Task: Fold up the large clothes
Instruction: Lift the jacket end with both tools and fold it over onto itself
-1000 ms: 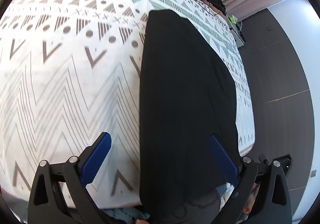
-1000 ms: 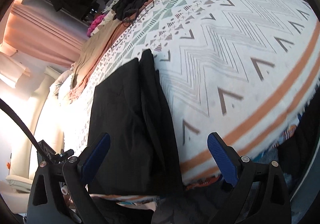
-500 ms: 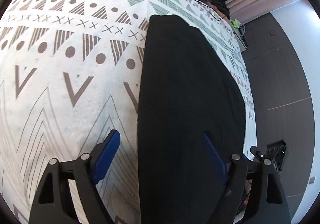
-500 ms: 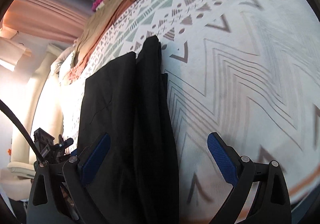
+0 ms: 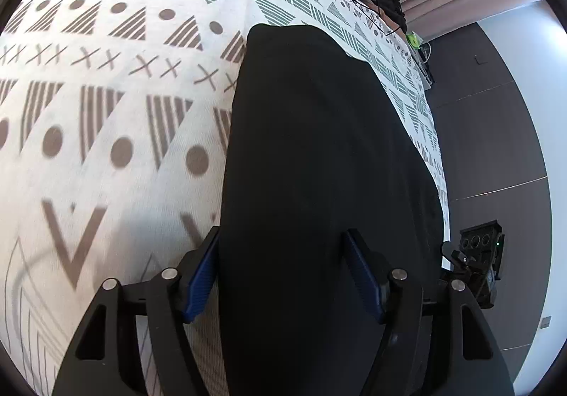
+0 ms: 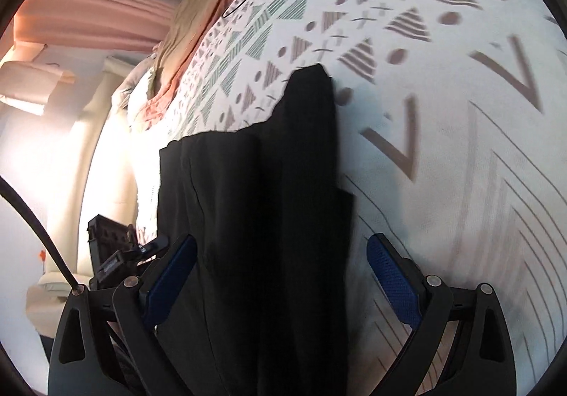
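Black garment (image 5: 319, 165) laid flat on patterned bedspread (image 5: 106, 112): soft, limp, light. Near edge judged best hold. Left gripper (image 5: 280, 272) closing astride edge; right gripper (image 6: 280, 275) spread wide, nothing held.

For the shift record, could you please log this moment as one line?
left gripper: closing over black garment | right gripper: open over garment | bedspread: underneath

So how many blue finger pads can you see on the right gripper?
2. One blue pad sits at the left over the black garment's edge; the other pad is at the right, above the patterned bedspread.
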{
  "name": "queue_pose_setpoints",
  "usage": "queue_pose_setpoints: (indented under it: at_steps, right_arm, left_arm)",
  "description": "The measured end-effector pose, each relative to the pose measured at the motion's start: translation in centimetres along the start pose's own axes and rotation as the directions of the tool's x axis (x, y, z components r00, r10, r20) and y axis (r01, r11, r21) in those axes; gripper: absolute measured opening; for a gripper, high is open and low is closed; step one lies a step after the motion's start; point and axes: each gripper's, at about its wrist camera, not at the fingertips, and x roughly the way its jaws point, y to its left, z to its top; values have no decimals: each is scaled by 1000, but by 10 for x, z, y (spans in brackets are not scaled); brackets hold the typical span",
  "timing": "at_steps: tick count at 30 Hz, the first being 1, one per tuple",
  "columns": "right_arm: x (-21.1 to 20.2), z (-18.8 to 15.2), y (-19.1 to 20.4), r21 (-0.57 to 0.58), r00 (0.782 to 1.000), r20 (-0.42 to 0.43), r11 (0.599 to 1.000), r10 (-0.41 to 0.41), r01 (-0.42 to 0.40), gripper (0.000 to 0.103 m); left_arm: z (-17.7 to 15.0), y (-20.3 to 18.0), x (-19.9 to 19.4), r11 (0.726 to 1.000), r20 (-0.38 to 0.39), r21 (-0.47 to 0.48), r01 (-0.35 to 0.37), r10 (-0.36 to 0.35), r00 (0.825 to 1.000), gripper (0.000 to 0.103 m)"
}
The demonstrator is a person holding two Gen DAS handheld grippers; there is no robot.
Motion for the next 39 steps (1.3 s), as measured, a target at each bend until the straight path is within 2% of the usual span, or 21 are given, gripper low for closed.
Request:
queue_pose_setpoints:
  at_steps: [2,5,7,10,12,14,16,24,32,39]
  right_arm:
    - [13,11,-1,7,1000,-18,1000,19,-19,89]
    - [31,23,-5,29,998,-46,998,53,-52,69]
    - [40,27,-6,29,996,-73,999,48,-46,38]
    - [44,28,-2,3,996,-77,999,42,-42,23]
    - [37,26,9,-27,998,-47,999,40,-41,18]
    - [29,21,24,-81,999,-10,996,33,-34,15]
    - [21,14,37,-123,999,22,992,23,-20,14]
    - [-28,-18,69,-210,988,139,977,62,-31,13]
    - [-110,-59,61,-279,963,241,959,119,-49,11]
    - [-187,-82,43,-302,936,332,953,120,-15,11]
  left_arm:
    - [4,0,3,1000,3,1,-3,3,1000,67]
    - [8,-3,6,1000,2,14,-27,27,1000,59]
    - [9,-6,6,999,3,27,-45,45,999,54]
    - [8,-13,1,997,24,48,-65,64,998,46]
    - [5,-20,-6,996,45,62,-65,63,997,38]
    - [1,-29,-14,994,64,87,-64,59,996,29]
    - [-1,-38,-22,993,83,103,-60,51,995,27]
    - [-19,-84,-66,986,156,166,-7,-19,988,24]
    - [-51,-141,-97,965,191,257,58,-110,975,23]
    - [-84,-200,-98,939,178,321,120,-184,967,23]
